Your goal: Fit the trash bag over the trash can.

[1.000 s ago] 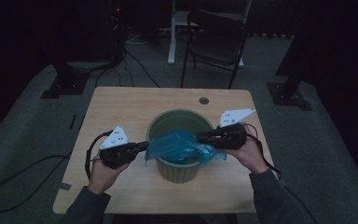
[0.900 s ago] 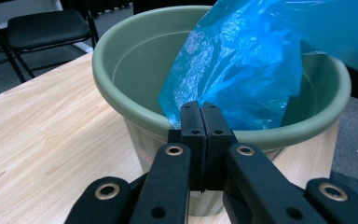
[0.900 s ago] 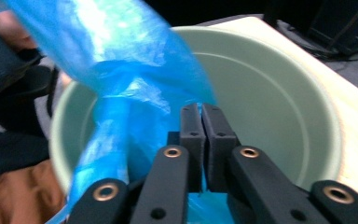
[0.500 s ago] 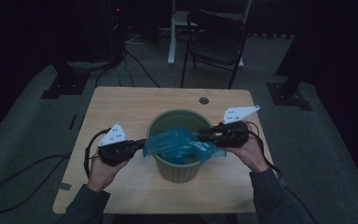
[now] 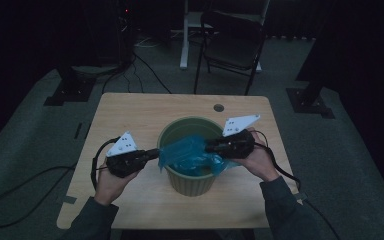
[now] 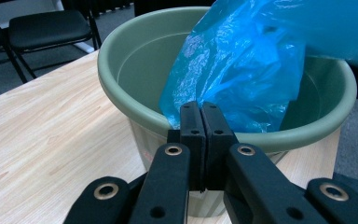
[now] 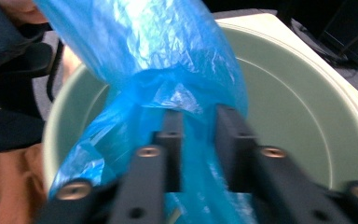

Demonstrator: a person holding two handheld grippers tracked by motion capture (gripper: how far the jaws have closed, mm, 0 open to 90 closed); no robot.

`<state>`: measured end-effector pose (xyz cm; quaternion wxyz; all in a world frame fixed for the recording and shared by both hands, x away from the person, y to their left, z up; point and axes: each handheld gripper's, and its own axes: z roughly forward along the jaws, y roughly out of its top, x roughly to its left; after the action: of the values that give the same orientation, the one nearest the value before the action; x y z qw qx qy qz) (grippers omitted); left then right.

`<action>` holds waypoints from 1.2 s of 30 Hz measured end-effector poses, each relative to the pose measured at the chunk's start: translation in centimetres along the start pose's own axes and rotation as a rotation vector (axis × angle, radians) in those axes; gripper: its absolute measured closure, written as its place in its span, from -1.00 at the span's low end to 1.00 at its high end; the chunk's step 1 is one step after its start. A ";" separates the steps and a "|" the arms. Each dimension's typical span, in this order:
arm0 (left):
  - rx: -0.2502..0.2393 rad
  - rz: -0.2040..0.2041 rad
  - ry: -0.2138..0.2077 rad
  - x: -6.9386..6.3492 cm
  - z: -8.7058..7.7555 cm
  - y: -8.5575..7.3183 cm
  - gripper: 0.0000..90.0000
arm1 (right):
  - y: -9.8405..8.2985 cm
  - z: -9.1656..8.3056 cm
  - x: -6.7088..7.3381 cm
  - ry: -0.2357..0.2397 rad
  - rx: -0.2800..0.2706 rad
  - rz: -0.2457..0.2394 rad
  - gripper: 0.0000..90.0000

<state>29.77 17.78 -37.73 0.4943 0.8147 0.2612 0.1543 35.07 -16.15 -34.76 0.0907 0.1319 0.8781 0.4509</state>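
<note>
Centrally, on a wooden table [image 5: 130,115]: one green bucket [image 5: 180,127], upright, near the 6 o'clock edge. One blue plastic bag [image 5: 190,152], crumpled, draped across the bucket's mouth and partly inside it. Left gripper [image 6: 200,109], at the bucket's 9 o'clock: jaws pressed together on the bag's edge just over the rim. Right gripper [image 7: 198,116], at the bucket's 3 o'clock: jaws parted, bag film lying between and around them; grip unclear. One folding chair [image 5: 232,45], on the floor beyond the table at 12 o'clock.
</note>
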 end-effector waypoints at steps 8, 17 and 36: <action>-0.004 -0.017 0.013 0.5 -0.5 -0.5 0.99 | 0.2 -1.4 -2.4 -0.101 -0.093 0.184 1.00; -0.024 -0.020 0.026 1.0 -1.8 -0.7 0.54 | -0.6 -2.5 -3.5 -0.124 -0.135 0.288 1.00; 0.000 0.213 -0.018 -2.5 2.5 5.3 0.18 | 0.0 -1.1 -3.0 -0.081 -0.107 0.274 1.00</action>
<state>30.44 12.55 -34.14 0.4775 0.8391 0.1687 0.1986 37.59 -17.93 -33.96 0.0705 0.2636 0.8222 0.4996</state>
